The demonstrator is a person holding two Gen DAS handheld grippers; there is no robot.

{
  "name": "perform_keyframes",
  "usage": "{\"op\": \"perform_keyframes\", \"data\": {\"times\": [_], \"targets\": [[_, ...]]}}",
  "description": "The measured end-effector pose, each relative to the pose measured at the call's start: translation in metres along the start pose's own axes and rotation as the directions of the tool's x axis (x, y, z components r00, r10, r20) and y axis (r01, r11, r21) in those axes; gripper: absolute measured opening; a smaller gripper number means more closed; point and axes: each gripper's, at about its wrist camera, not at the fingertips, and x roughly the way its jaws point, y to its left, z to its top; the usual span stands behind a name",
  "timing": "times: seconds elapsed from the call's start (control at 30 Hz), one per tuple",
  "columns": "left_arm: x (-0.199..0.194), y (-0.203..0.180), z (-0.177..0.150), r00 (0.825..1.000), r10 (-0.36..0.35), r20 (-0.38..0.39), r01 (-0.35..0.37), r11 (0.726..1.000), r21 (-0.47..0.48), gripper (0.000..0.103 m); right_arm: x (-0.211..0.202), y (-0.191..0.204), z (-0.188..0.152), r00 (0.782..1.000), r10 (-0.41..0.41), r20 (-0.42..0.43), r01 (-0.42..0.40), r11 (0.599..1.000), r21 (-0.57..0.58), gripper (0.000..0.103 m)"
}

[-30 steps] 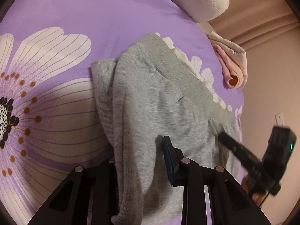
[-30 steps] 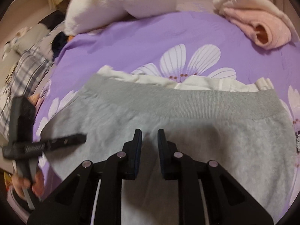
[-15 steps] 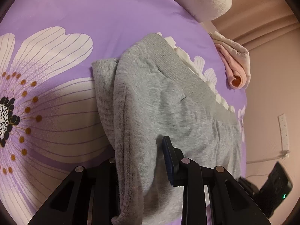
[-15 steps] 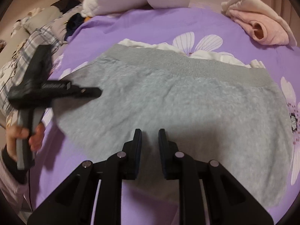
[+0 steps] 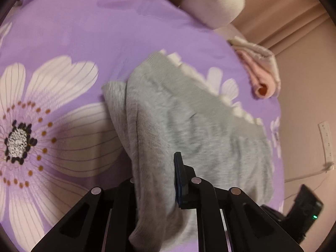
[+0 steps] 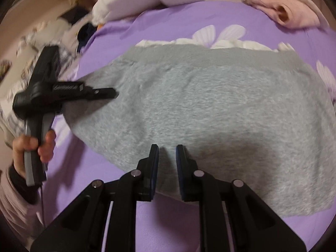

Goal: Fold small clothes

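Pinching a fold of the grey garment [image 5: 189, 130] between its fingers, our left gripper [image 5: 155, 180] has the cloth bunched in its jaws. Ahead of our right gripper [image 6: 167, 153], the same garment lies spread on the purple floral bedspread [image 6: 168, 19]; its jaws stand slightly apart, gripping nothing.

My left tongs [image 5: 156, 180] grip a bunched fold of the grey garment [image 5: 189, 126] over the purple flowered bedsheet [image 5: 73, 31]; pink clothes [image 5: 260, 73] lie beyond.

Fuzzy grey knit garment [image 6: 210, 113]
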Motion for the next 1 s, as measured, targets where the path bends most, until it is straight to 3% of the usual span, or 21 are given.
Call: {"op": "perform_keyframes", "data": {"times": [0.17,0.37,0.57,0.63,0.7,0.8,0.87,0.97,1.0], "targets": [[-0.013,-0.027,0.003,0.999,0.047,0.023,-0.049,0.996,0.077,0.012,-0.009,-0.011,-0.001,0.998,0.046,0.036,-0.048,0.995,0.082,0.021],[-0.015,-0.065,0.004,0.999,0.039,0.036,-0.044,0.989,0.144,0.009,-0.02,-0.027,0.006,0.987,0.121,0.103,-0.139,0.973,0.182,0.022],[0.0,-0.111,-0.002,0.999,0.03,0.02,-0.034,0.971,0.235,0.008,-0.029,-0.044,0.019,0.961,0.21,0.179,-0.252,0.934,0.254,0.025],[0.006,-0.134,-0.011,1.0,0.03,0.005,-0.03,0.952,0.305,0.008,-0.033,-0.055,0.024,0.944,0.251,0.215,-0.309,0.903,0.298,0.033],[0.015,-0.153,-0.02,0.999,0.038,-0.012,-0.031,0.929,0.369,0.008,-0.033,-0.07,0.026,0.921,0.301,0.246,-0.374,0.857,0.354,0.051],[0.03,-0.169,-0.03,0.998,0.047,-0.04,-0.026,0.906,0.422,0.008,-0.029,-0.089,0.025,0.885,0.365,0.289,-0.46,0.782,0.42,0.056],[0.043,-0.175,-0.035,0.996,0.078,-0.05,-0.048,0.895,0.443,0.008,-0.025,-0.105,0.02,0.847,0.404,0.345,-0.529,0.701,0.478,0.065],[0.058,-0.179,-0.042,0.992,0.097,-0.08,-0.049,0.882,0.468,0.012,-0.018,-0.123,0.009,0.772,0.468,0.429,-0.635,0.559,0.533,0.073],[0.06,-0.181,-0.044,0.991,0.099,-0.085,-0.047,0.877,0.478,0.015,-0.016,-0.125,0.007,0.765,0.472,0.438,-0.643,0.54,0.543,0.076]]}}
